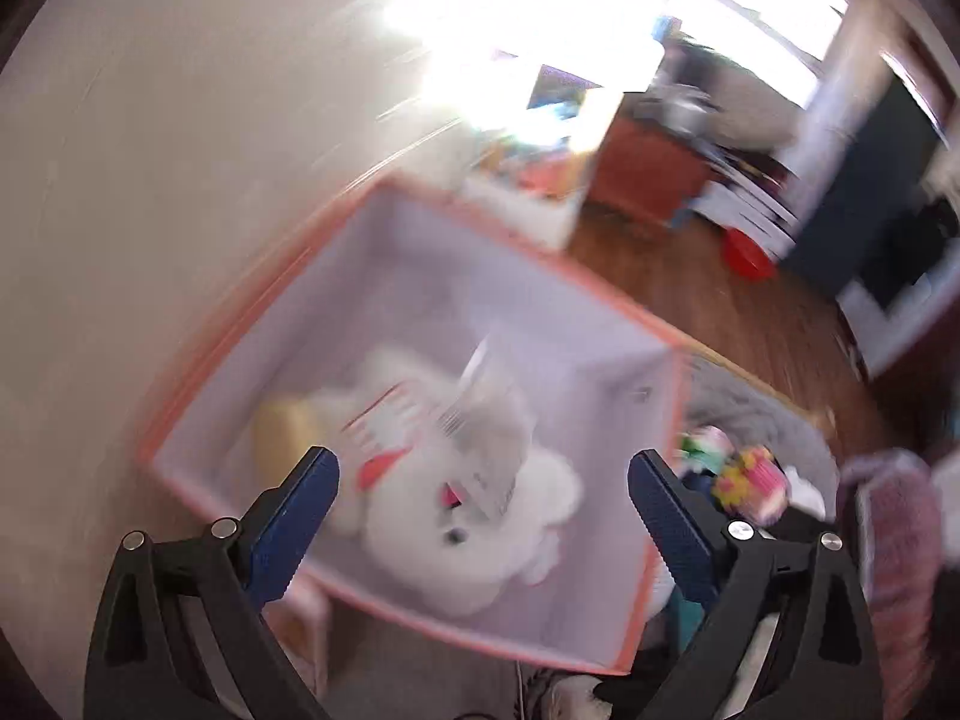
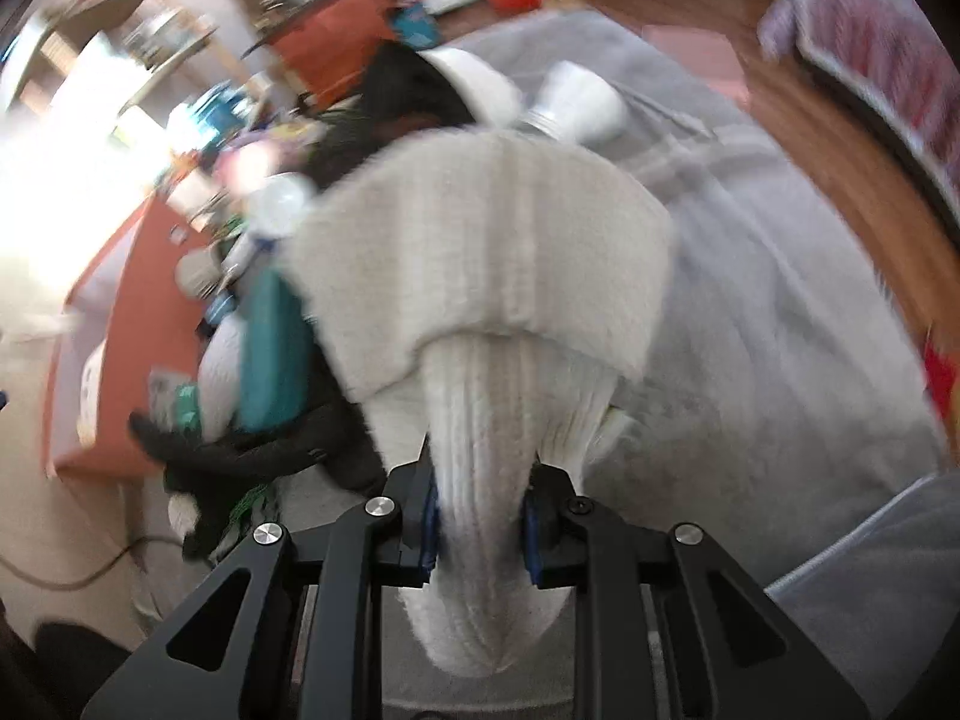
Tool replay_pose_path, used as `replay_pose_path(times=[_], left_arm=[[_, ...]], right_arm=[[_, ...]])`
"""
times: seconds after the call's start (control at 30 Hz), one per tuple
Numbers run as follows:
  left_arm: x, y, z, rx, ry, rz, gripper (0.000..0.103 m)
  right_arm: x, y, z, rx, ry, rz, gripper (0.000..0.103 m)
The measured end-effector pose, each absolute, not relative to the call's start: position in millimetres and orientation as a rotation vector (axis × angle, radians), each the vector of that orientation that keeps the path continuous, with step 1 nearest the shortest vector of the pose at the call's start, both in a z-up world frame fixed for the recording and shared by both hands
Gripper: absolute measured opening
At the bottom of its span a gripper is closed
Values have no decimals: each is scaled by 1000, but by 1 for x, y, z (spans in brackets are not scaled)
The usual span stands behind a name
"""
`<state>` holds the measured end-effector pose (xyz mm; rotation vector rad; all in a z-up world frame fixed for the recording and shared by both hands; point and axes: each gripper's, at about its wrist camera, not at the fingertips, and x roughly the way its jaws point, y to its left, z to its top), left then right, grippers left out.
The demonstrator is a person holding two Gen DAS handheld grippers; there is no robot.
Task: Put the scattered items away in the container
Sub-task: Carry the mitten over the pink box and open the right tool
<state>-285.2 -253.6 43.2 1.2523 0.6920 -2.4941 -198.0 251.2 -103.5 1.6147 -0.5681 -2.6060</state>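
Meanwhile, white knit hat (image 2: 480,264) between right tool (image 2: 480,531) pads.

Your left tongs (image 1: 483,471) point steeply downward with the jaws spread wide and nothing between the blue pads (image 1: 300,516). Your right tongs (image 2: 480,531) also angle downward, jaws nearly closed and pads pressing on white knit fabric.
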Motion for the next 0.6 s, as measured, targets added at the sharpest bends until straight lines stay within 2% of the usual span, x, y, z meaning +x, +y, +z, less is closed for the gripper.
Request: replay_pose_path(times=[0.13, 0.4, 0.43, 0.47, 0.5, 0.53, 0.6], left_arm=[[-273, -286, 47, 1171, 845, -2387, 98], [-264, -295, 60, 1050, 853, -2386, 98], [-255, -299, 60, 1037, 853, -2376, 98], [-254, -302, 60, 1026, 850, -2366, 98], [-253, -305, 60, 1022, 846, -2361, 98], [-250, -307, 61, 1019, 845, -2358, 98], [-250, -311, 60, 1023, 854, -2356, 98]], right_arm=[[-202, 184, -42, 1410, -487, -2560, 20], [-257, -14, 99, 915, -212, -2355, 20], [-266, -35, 109, 889, -178, -2338, 23], [-274, -56, 116, 878, -139, -2326, 30], [-280, -72, 120, 868, -97, -2337, 60], [-282, -79, 122, 856, -73, -2368, 84], [-277, -76, 123, 831, -61, -2391, 81]])
